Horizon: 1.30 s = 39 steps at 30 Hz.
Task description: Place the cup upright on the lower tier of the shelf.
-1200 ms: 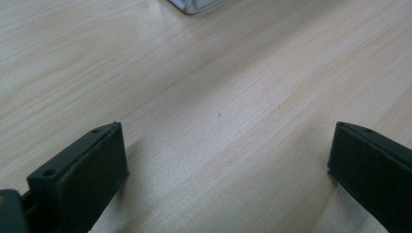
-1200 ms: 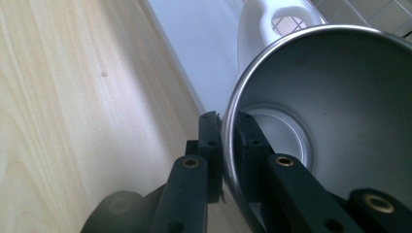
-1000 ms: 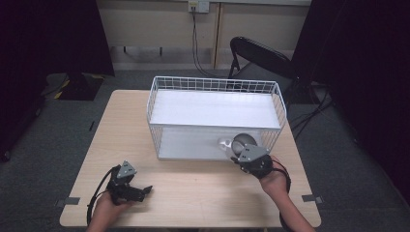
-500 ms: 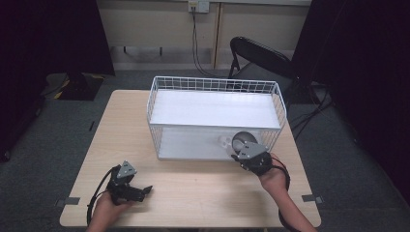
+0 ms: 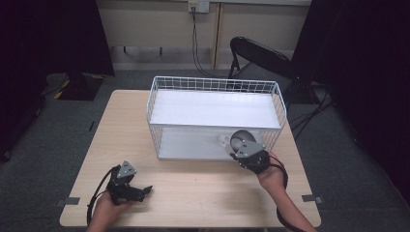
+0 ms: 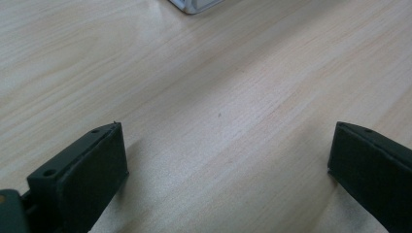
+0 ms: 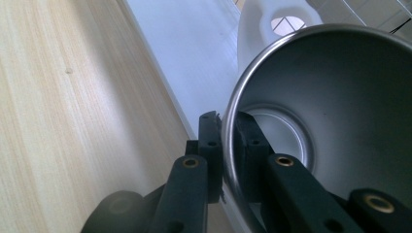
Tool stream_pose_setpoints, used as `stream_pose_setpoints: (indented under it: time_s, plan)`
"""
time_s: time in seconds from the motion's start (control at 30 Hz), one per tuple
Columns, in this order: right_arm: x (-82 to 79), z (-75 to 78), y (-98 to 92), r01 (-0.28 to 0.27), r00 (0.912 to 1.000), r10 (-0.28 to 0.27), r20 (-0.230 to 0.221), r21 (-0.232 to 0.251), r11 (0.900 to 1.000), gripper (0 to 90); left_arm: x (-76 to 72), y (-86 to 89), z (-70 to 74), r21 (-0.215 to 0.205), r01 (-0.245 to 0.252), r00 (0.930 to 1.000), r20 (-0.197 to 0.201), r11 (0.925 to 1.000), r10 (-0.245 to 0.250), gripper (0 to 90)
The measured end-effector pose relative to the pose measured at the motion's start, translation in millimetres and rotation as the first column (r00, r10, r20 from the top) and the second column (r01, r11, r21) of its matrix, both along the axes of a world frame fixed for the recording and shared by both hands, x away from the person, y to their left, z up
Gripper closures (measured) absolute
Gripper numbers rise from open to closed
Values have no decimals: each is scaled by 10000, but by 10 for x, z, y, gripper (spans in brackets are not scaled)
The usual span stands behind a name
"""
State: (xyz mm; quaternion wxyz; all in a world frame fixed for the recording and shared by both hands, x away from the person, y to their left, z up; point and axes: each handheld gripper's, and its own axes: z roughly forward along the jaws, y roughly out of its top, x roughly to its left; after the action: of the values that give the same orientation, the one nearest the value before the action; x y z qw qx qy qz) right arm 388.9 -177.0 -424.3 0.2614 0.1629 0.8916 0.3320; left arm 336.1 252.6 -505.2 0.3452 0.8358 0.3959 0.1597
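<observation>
A steel cup (image 7: 335, 131) is pinched by its rim in the right gripper (image 7: 227, 145), one jaw outside the wall and the other inside, so the jaws stand nearly together with only the thin metal between them. The cup is tipped on its side, its mouth facing the gripper's camera, with the round bottom visible deep inside. In the high view the cup (image 5: 239, 140) sits at the near right corner of a white wire basket (image 5: 215, 84), against or just over the basket's front wall; whether it is inside or just outside the wire I cannot tell. Just beside it is a white object (image 7: 272, 24) with a rounded opening, seen in the high view as a pale shape (image 5: 223, 141) to the cup's left. The right gripper (image 5: 249, 153) is held by a hand (image 5: 270, 176) coming in from the bottom right. The basket stands on the far half of a light wooden surface (image 5: 203, 193). Well apart, at the near left corner, the left gripper (image 5: 138, 191) lies low over the wood in the person's other hand (image 5: 104, 210); its jaws are spread wide, with nothing but bare wood (image 6: 218, 116) between them. A folding chair (image 5: 258, 53) stands behind the surface.
</observation>
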Motion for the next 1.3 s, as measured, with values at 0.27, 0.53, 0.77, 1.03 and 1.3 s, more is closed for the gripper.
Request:
stream_pose_setpoints:
  time_s: [0.27,0.53,0.77,1.03,1.3]
  plan:
    - [39,-30,-3,29,10000,-30,-24,-80,10000,832,0,0,0,0,0,10000,3,10000,0,0]
    - [71,-51,-2,52,10000,-52,-26,-149,9999,832,0,0,0,-3,2,10000,-3,10000,-2,0]
    - [80,-79,-14,85,10000,-84,41,-224,9997,832,0,0,0,-3,-1,10000,1,10000,1,0]
    - [109,-96,9,78,9999,-76,74,-255,9996,832,0,1,1,5,5,10000,-11,10000,-5,0]
    - [129,-111,46,42,10000,-42,18,-283,9996,832,0,0,1,3,4,10000,-11,10000,-4,0]
